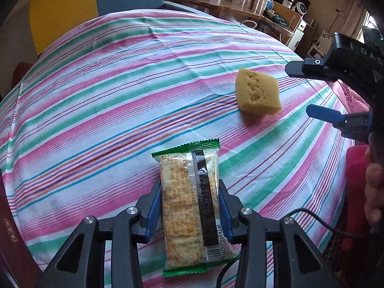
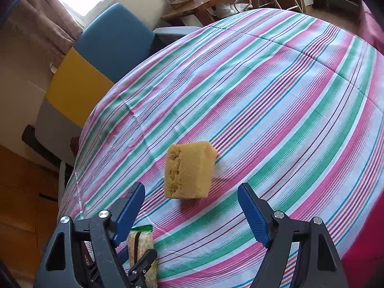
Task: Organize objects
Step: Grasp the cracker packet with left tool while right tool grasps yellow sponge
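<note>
My left gripper (image 1: 189, 192) is shut on a green-edged cracker packet (image 1: 189, 204), gripped at its middle and held just over the striped tablecloth (image 1: 96, 110). A yellow sponge (image 1: 258, 91) lies on the cloth to the right and farther away. My right gripper (image 1: 297, 91) is open, its two fingers just to the right of the sponge. In the right wrist view the sponge (image 2: 188, 170) lies just ahead of the open right gripper (image 2: 192, 192), apart from both fingers. The packet (image 2: 140, 252) shows at lower left, behind the left finger.
A blue and yellow chair (image 1: 96, 2) stands at the table's far edge. A wooden side table (image 1: 216, 2) with boxes stands behind it. A dark red book (image 1: 12, 240) lies at the near left edge. A red cloth (image 1: 355, 168) hangs on the right.
</note>
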